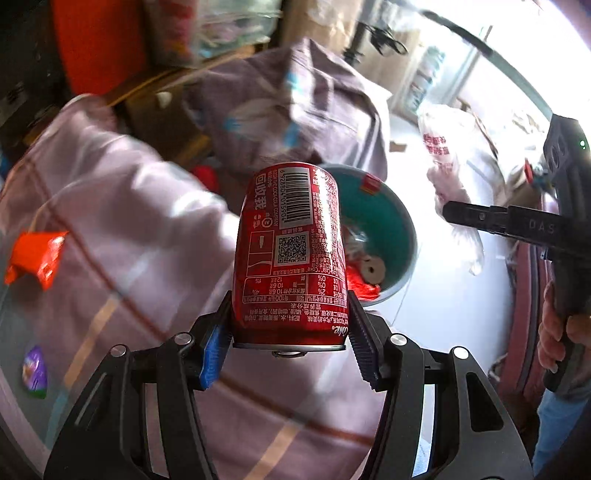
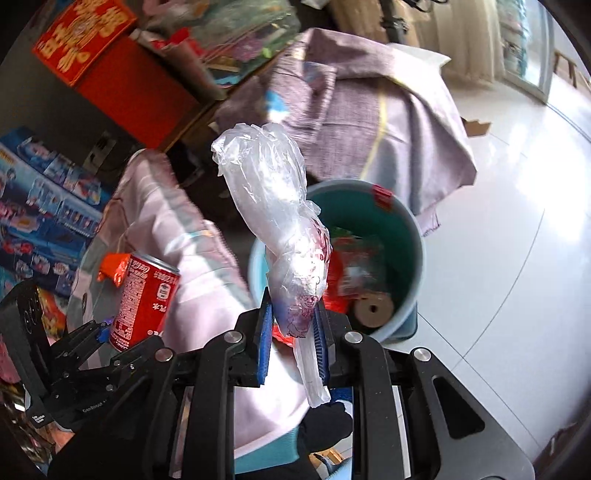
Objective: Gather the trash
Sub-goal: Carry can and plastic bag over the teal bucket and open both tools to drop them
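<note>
At frame centre the left gripper (image 1: 290, 343) pinches a can (image 1: 291, 254) near its top, light, stiff, likely dentable, while the right gripper (image 2: 293, 332) pinches a limp, slippery bag (image 2: 273, 221) above the bin (image 2: 413, 236).

Purple cloth (image 2: 369, 110) draped over furniture, red box (image 2: 85, 37), white tiled floor (image 2: 517, 258)

Your red can (image 1: 291, 254): "Coke" near base rim, "THE COCA-COLA COMPANY" beside barcode, digits 6 928804 01..., QR code, Chinese nutrition table with 0% and 2%. Your other tool's arm (image 1: 532, 225): "DAS". Tool body (image 2: 92, 406) beside can: "GenRobot". Red box (image 2: 83, 35): gold Chinese characters, unreadable.
</note>
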`<state>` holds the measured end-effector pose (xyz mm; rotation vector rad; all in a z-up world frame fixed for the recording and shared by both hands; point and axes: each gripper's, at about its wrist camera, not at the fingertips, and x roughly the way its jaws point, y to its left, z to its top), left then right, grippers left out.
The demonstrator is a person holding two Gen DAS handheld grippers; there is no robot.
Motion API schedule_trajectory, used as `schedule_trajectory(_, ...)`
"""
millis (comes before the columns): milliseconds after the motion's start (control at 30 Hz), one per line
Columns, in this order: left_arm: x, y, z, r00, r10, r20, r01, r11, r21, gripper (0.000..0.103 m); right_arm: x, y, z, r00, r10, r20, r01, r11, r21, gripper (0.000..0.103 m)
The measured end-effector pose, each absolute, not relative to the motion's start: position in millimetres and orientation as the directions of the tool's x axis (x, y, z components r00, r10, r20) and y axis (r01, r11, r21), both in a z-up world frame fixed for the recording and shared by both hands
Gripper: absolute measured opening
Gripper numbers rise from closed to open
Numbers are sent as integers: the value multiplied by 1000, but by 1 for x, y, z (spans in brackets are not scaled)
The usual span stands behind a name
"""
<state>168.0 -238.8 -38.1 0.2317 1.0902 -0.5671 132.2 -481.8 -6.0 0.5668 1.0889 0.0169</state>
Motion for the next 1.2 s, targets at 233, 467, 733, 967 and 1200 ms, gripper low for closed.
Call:
schedule_trajectory(233,187,-286,-63,279,-312,-908,585,805,-97,58,138,-503,-24,458,288,-841,294,844,449,20)
schedule_trajectory(467,203,-314,-82,230,-306,-924,598,794,-114,59,149,-516,-36,437,286,-853,313,840,442,20)
schedule_trajectory(733,216,-322,-95,210,-294,-933,586,801,-120,81,160,-516,-40,422,278,-863,321,845,429,20)
schedule_trajectory(967,216,-306,-92,218,-298,-929,564,816,-130,88,166,-506,-46,401,278,-873,318,852,417,21)
schedule_trajectory(1200,214,-292,-85,230,-321,-919,543,826,-153,88,175,-492,-48,380,278,-882,295,868,400,24)
